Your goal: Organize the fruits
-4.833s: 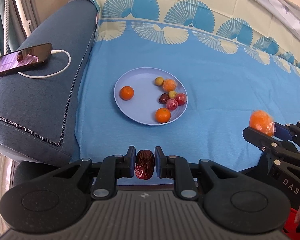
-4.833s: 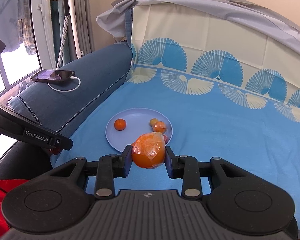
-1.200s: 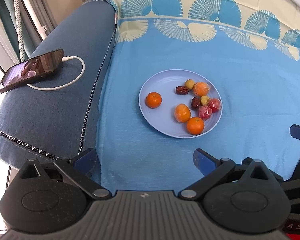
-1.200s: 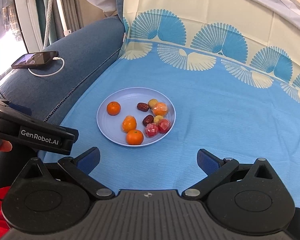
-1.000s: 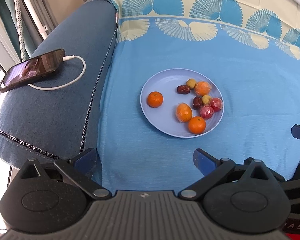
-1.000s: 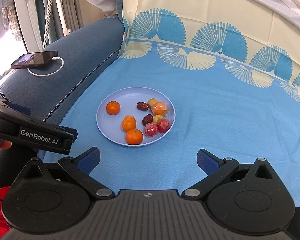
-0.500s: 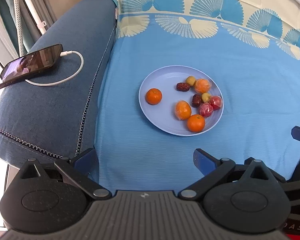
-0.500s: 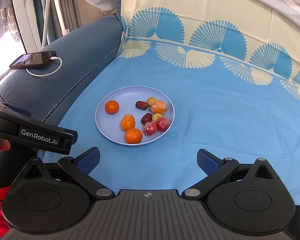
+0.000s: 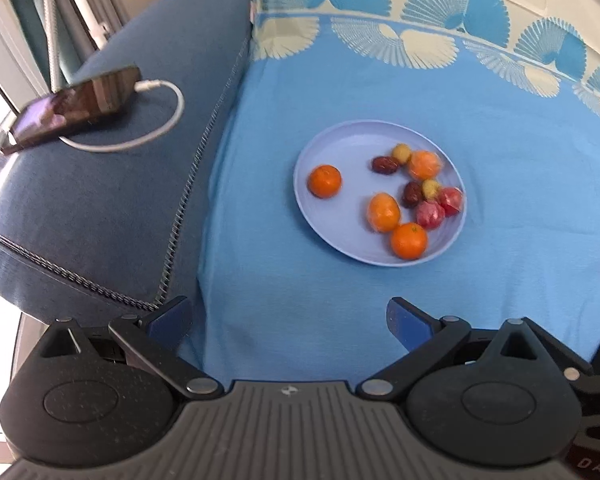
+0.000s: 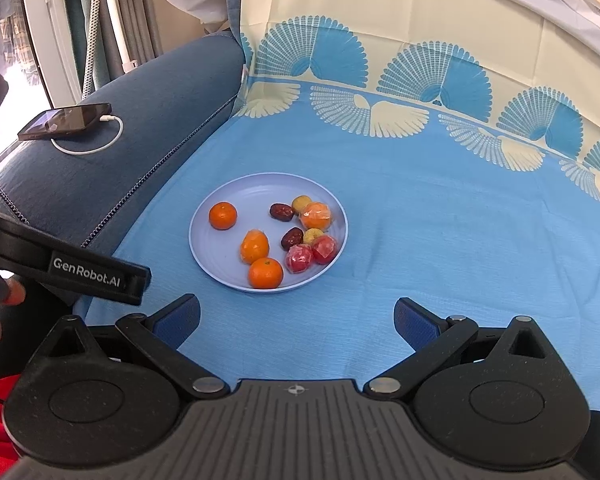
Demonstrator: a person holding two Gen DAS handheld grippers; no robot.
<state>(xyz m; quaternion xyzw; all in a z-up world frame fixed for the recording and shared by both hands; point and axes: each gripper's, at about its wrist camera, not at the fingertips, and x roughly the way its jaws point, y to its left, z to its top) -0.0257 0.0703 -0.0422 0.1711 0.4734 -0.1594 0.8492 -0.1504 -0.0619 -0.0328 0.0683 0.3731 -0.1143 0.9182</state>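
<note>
Fruits (image 10: 266,236) lie together on the plate (image 10: 220,258) in the middle of the blue sheet (image 10: 440,220). Left gripper (image 9: 288,318) and right gripper (image 10: 296,320) both stand wide, holding nothing.

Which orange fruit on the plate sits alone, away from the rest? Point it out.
The bare orange at the plate's left side, toward the sofa arm. The other three orange fruits lie among or beside the dates and red wrapped fruits.

The right gripper (image 10: 296,318), jaws spread, hangs near the fruit-filled plate (image 10: 220,268).
</note>
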